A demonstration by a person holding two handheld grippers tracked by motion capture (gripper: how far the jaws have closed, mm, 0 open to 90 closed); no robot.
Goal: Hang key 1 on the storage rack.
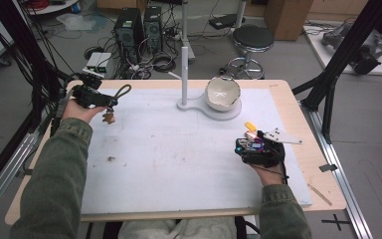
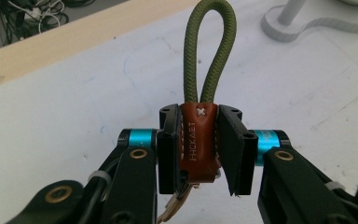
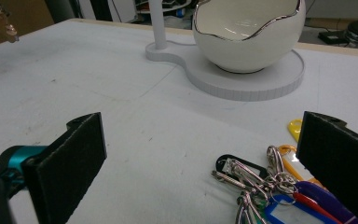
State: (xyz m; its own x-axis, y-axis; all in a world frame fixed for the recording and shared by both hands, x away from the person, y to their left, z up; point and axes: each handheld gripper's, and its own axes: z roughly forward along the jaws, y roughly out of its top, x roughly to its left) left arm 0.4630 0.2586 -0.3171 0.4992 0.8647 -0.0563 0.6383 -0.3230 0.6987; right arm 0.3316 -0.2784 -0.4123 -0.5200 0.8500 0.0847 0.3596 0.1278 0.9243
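Left gripper: clenched on our keychain's brown leather tab, green cord loop standing free above, likely kept clear for hanging.
Keychain: held above the white mat, near its left edge.
Right gripper: released, jaws wide around a bunch of keys on the mat.
Bowl: on the peg stand, possibly our destination.

Olive cord-loop keychain with brown leather tab, upright, clamped at tab between fingers, raised above worktop.
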